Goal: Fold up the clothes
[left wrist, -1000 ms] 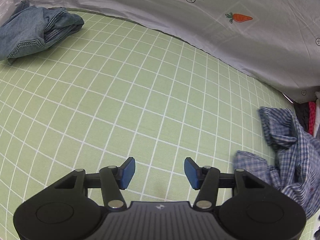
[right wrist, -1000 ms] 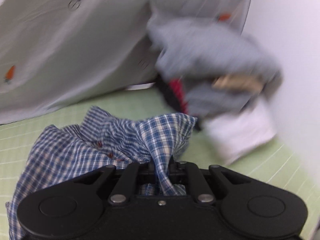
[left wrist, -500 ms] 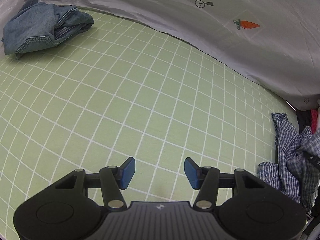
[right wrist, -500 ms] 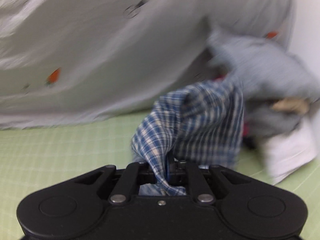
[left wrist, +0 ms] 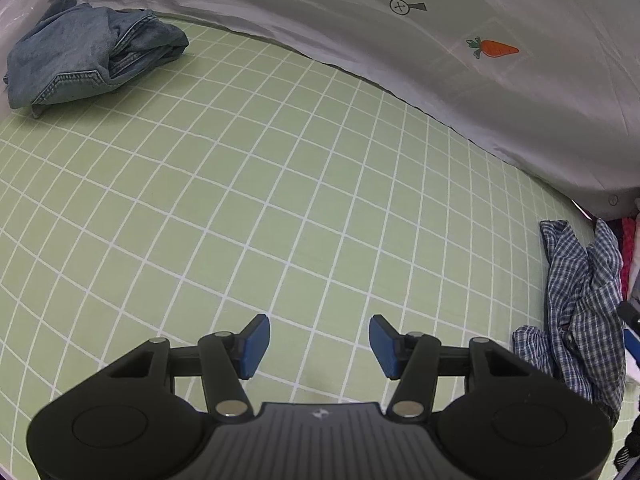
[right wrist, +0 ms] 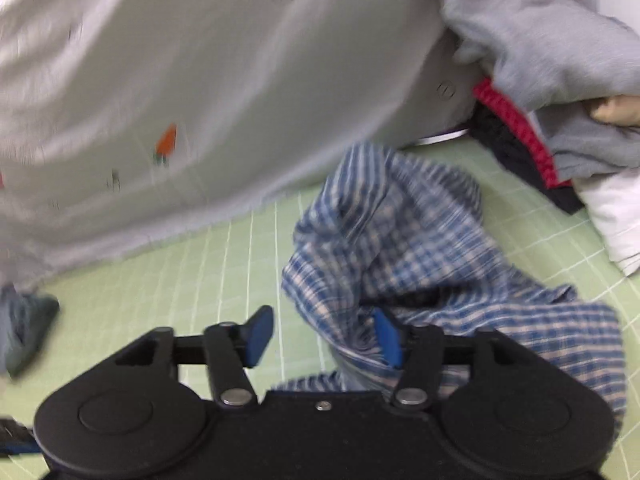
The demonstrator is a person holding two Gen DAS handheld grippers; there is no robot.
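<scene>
A crumpled blue checked shirt lies on the green gridded mat, just ahead of my right gripper. That gripper is open; its right blue pad touches the cloth and part of the shirt drapes over the gripper's right side. In the left wrist view the same shirt is heaped at the far right edge. My left gripper hovers open over bare mat, nothing between its pads. The right wrist view is motion-blurred.
A bundled pair of blue jeans sits at the mat's far left corner. A white sheet with carrot prints hangs along the back. A pile of grey, red, black and white clothes lies at the right, with a hand on it.
My right gripper was shut on the checked shirt, carried it leftward onto the mat, and has now opened and let it drop. The left gripper stayed open and shifted slightly.
</scene>
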